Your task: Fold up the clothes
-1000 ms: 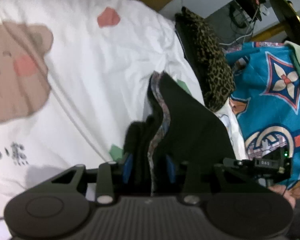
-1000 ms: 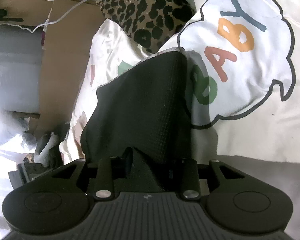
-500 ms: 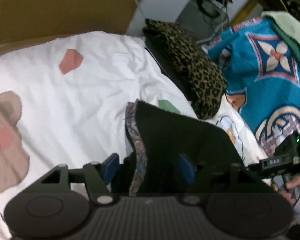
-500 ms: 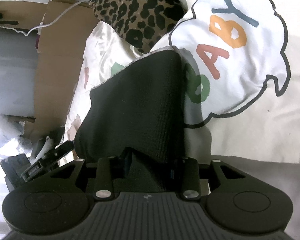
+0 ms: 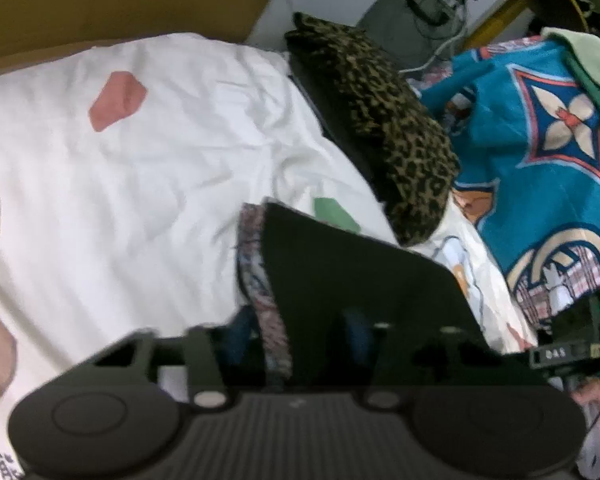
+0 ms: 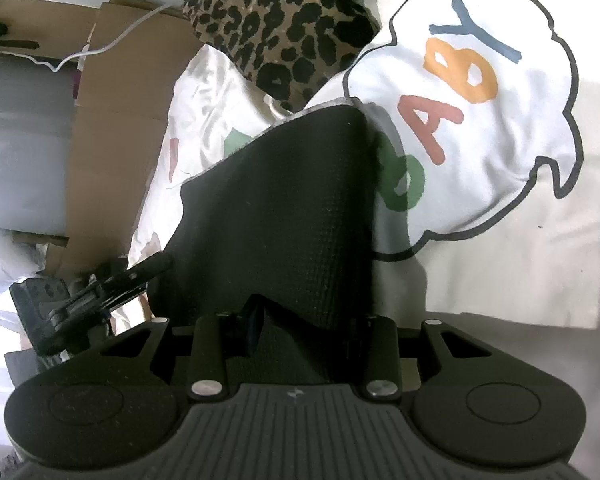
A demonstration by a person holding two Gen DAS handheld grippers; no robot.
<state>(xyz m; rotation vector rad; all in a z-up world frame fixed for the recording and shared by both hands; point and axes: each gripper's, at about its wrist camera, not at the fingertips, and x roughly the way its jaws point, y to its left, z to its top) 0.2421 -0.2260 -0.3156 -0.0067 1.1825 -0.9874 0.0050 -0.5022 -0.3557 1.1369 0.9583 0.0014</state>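
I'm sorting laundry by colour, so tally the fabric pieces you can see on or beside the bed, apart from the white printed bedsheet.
Black: 1, the black garment held between both sets of jaws
Leopard print: 1, the leopard-print piece
Teal patterned: 1, the teal cloth
Pale green: 1, the pale green cloth
Total: 4

Colours and patterns on the bed

The garment (image 6: 284, 208) in my grippers is black with a fine waffle texture, and its edge (image 5: 260, 276) has a grey-pink mottled print. The bedsheet (image 5: 160, 184) is white with pink and green patches and coloured "BABY" letters (image 6: 456, 92). The cushion (image 5: 384, 128) has brown-black leopard spots. The blanket (image 5: 540, 168) is teal with a diamond flower.
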